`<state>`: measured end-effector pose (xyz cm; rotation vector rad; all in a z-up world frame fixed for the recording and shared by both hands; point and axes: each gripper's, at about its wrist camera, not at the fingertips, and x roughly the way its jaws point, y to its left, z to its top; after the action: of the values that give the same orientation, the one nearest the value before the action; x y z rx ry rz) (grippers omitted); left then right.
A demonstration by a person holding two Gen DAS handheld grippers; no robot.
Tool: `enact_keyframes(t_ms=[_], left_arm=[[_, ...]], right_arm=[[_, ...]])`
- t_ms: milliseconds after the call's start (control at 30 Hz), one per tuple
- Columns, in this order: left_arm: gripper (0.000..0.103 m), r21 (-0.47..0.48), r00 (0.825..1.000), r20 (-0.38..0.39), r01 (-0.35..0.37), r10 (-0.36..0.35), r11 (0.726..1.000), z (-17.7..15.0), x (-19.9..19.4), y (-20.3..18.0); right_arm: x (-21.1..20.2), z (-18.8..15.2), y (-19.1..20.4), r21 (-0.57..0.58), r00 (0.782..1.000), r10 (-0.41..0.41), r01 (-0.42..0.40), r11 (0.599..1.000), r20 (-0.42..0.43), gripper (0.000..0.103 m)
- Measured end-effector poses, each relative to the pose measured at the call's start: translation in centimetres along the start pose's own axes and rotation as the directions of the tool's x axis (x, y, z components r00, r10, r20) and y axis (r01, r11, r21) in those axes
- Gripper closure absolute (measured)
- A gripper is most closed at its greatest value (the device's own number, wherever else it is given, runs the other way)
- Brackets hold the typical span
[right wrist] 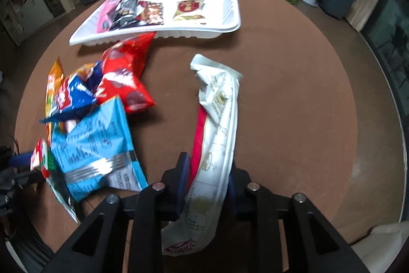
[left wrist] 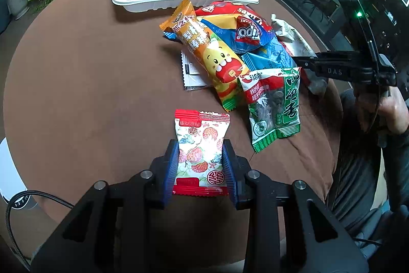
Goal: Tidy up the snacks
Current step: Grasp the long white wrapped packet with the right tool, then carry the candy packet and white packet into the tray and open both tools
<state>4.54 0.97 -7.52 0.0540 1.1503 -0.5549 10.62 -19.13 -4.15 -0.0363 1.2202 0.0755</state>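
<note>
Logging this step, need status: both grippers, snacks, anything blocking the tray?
Left gripper shut on red-and-white candy packet. Right gripper shut on white wrapper. White tray part filled. Loose snack pile sits between grippers and tray.

Bare brown table [left wrist: 76, 73] left of snack pile [left wrist: 230, 47], pile crowding white tray [left wrist: 184, 3] front.

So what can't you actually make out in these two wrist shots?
- Left wrist view: flat white packet, mostly covered by the orange snack bag.
- Right wrist view: lower end of the white bag in the right claw, hidden behind the fingers.
- Right wrist view: print on the light blue bag, blurred.
</note>
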Motion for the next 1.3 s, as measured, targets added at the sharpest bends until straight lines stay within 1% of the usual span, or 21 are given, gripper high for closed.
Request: enact_keyframes(t_ms=[67, 233, 333, 433, 567, 633, 700, 833, 900, 1000, 1167, 1300], left_arm=[[0.072, -0.002, 1.000, 0.003, 0.000, 0.000, 1.000, 0.0, -0.1, 0.0], [0.072, -0.016, 1.000, 0.013, 0.004, -0.004, 1.000, -0.1, -0.3, 0.2], [0.072, -0.026, 1.000, 0.029, 0.009, -0.008, 1.000, -0.1, -0.6, 0.4], [0.072, -0.041, 0.999, 0.050, 0.018, -0.016, 0.999, 0.0, -1.2, 0.7], [0.072, -0.086, 0.995, 0.094, 0.051, -0.042, 0.995, 0.4, -2.6, 1.9], [0.072, -0.122, 0.989, 0.124, 0.091, -0.076, 0.988, 0.7, -3.5, 2.9], [0.072, -0.146, 0.984, 0.156, 0.109, -0.086, 0.983, 1.2, -4.4, 3.8], [0.072, -0.170, 0.976, 0.207, 0.109, -0.072, 0.979, 2.8, -6.2, 5.7], [0.072, -0.184, 0.971, 0.230, 0.110, -0.066, 0.977, 3.9, -6.9, 6.6], [0.072, -0.200, 0.964, 0.258, 0.119, -0.065, 0.973, 5.6, -7.7, 7.9], [0.072, -0.208, 0.953, 0.298, 0.117, -0.051, 0.971, 8.5, -9.0, 9.5], [0.072, -0.207, 0.944, 0.328, 0.116, -0.042, 0.971, 10.8, -9.8, 10.1]], right_arm=[[-0.1, -0.1, 0.1, -0.003, 1.000, 0.018, -0.018, 1.000, 0.001, 0.082], [-0.4, -0.4, -0.5, 0.024, 0.997, 0.070, -0.070, 0.997, 0.009, 0.083], [-1.3, -0.4, -0.8, 0.048, 0.995, 0.095, -0.096, 0.994, 0.041, 0.084], [-2.7, -0.3, -1.4, 0.073, 0.988, 0.135, -0.141, 0.987, 0.075, 0.084], [-4.1, 0.0, -3.3, 0.137, 0.972, 0.205, -0.221, 0.966, 0.117, 0.084], [-4.6, 0.1, -4.7, 0.173, 0.965, 0.224, -0.246, 0.954, 0.135, 0.084], [-5.0, 0.2, -6.0, 0.207, 0.963, 0.220, -0.250, 0.946, 0.157, 0.084], [-6.0, 0.8, -9.8, 0.292, 0.954, 0.211, -0.267, 0.918, 0.212, 0.084], [-6.4, 1.4, -11.1, 0.319, 0.951, 0.201, -0.270, 0.908, 0.233, 0.084], [-6.9, 2.4, -12.7, 0.342, 0.950, 0.174, -0.258, 0.904, 0.259, 0.084], [-8.0, 4.5, -13.7, 0.345, 0.941, 0.158, -0.262, 0.901, 0.301, 0.084], [-8.8, 6.4, -12.9, 0.308, 0.929, 0.171, -0.277, 0.910, 0.330, 0.084]])
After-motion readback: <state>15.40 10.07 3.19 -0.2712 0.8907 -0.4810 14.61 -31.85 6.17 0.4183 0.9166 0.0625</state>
